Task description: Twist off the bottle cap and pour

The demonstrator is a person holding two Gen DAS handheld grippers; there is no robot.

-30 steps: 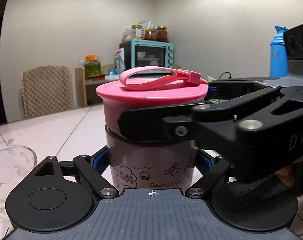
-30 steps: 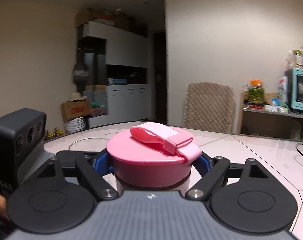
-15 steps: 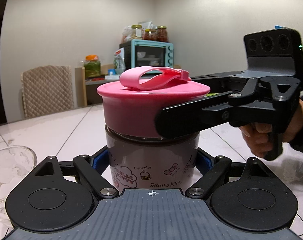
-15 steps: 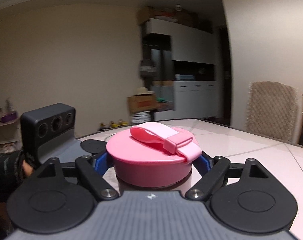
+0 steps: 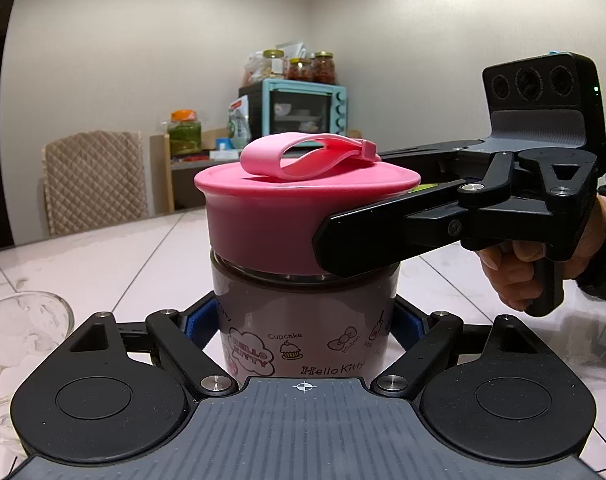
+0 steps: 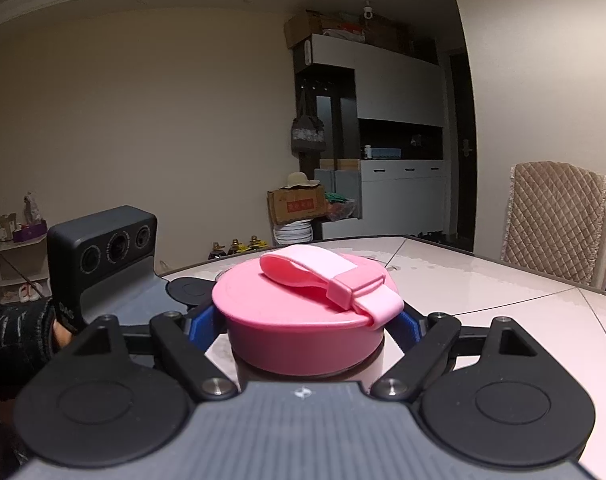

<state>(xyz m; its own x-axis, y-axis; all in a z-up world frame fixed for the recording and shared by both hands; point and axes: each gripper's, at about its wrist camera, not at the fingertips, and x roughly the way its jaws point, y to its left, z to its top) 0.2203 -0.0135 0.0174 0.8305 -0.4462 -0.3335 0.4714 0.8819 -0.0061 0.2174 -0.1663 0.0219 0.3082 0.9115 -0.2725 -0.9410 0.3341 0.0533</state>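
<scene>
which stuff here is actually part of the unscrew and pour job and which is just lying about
In the job:
- bottle, clamped by left gripper
- pink cap, clamped by right gripper
- glass bowl, likely the pour target

Lying about:
- toaster oven
- jars on it
- chair
- cardboard box

Both grippers, left (image 5: 303, 324) and right (image 6: 303, 320), seemingly clamped.

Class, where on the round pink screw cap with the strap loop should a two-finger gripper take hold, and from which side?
Grip the pink cap by its smooth, vertical side wall, level from the side; the floppy strap loop gives no purchase for twisting.
</scene>
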